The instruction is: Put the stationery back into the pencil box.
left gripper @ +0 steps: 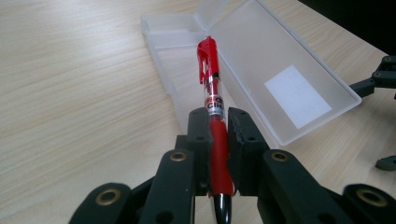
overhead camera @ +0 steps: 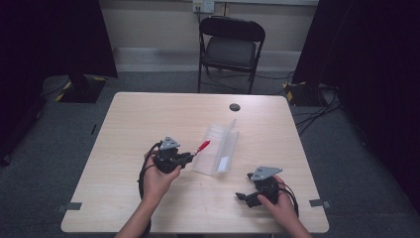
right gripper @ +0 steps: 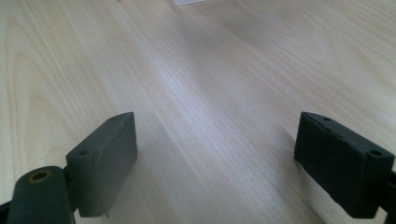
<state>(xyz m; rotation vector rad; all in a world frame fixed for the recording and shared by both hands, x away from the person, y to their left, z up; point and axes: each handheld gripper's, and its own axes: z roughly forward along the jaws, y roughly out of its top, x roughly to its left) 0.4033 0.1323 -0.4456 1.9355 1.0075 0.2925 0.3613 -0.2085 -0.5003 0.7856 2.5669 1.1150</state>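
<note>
The pale wooden tabletop (overhead camera: 148, 124) carries a clear plastic pencil case (overhead camera: 218, 148), lying open near its middle. The right gripper (overhead camera: 247, 197) rests low near the front edge, its jaws spread wide over bare wood. The left gripper (overhead camera: 188, 157) pinches a red pen (left gripper: 212, 93), whose clip end points over the open case.

A light wooden bench (overhead camera: 148, 124) with rounded corners is seen on grey carpet. A clear plastic case (overhead camera: 218, 147) is laid open near its middle, a white label inside the lid. A small dark round cap (overhead camera: 235, 107) is set near the far edge.
</note>
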